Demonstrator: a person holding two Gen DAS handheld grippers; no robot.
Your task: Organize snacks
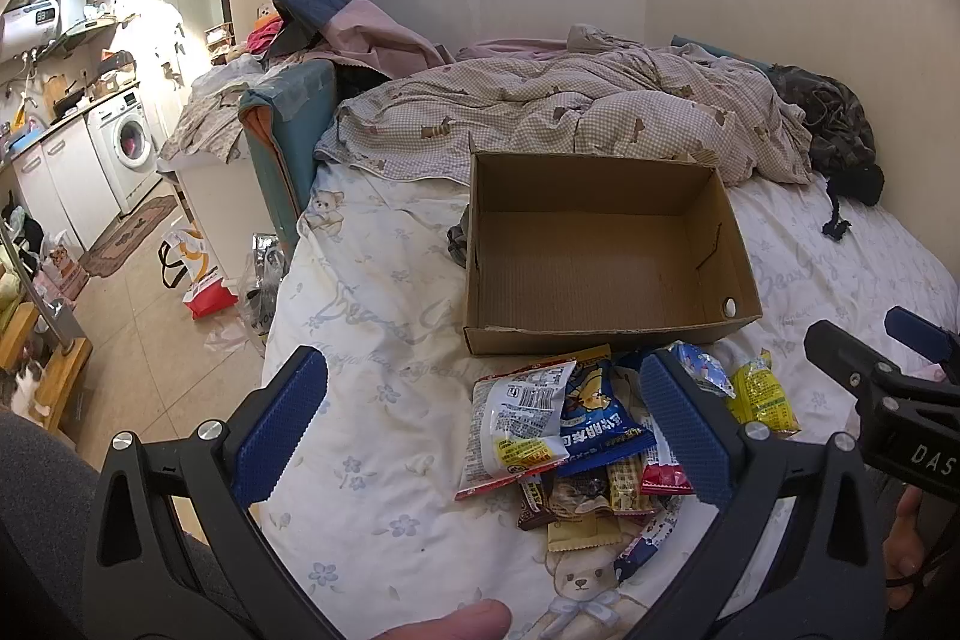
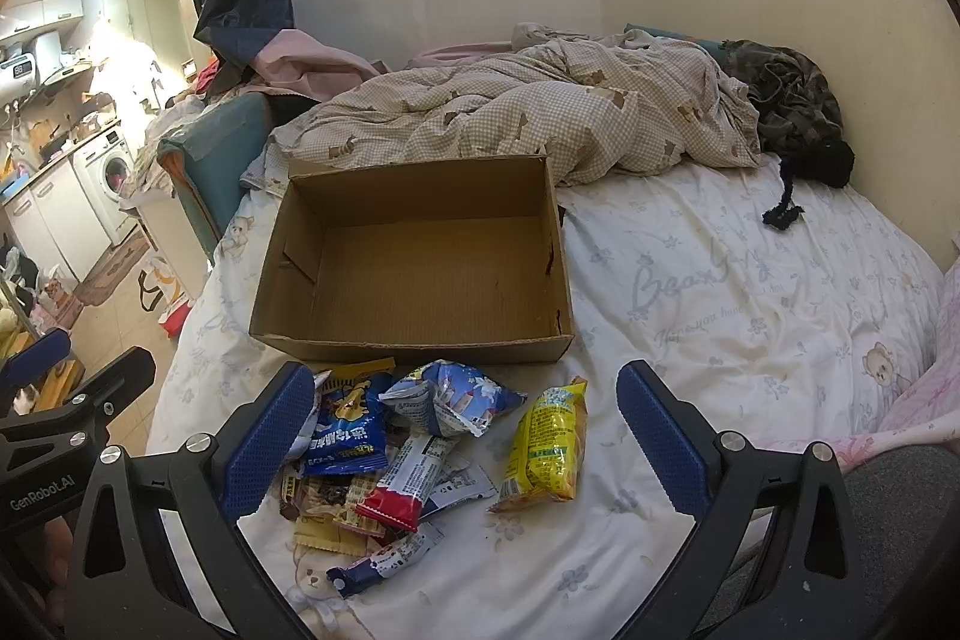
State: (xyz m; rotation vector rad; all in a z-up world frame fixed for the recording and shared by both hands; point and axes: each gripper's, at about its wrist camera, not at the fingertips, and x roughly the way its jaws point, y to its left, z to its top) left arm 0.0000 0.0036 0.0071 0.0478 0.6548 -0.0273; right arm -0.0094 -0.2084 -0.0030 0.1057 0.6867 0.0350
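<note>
Cardboard box point(image 2: 414, 262) on the bed point(image 2: 750, 292), open side up; pile of snack packets point(image 2: 420, 436) on the sheet just in front of the box; one packet point(image 2: 549, 439) lying apart at the pile's right; crumpled duvet point(image 2: 528, 112) behind the box, against the wall

There is one brown cardboard box point(image 2: 414, 268) on the bed, at about 12 o'clock from the snack pile, and it has nothing inside. Below it lies one pile of snack packets point(image 2: 420, 454), about ten that can be seen, though some hide under others so the count is not sure: one yellow packet point(image 2: 549, 439) at 3 o'clock, one blue bear packet point(image 2: 345, 430) at 9 o'clock, and one red-ended bar point(image 2: 402, 484) in the middle. There are two claws, the left claw point(image 1: 480, 436) and the right claw point(image 2: 462, 442), each with two blue fingers.
</note>
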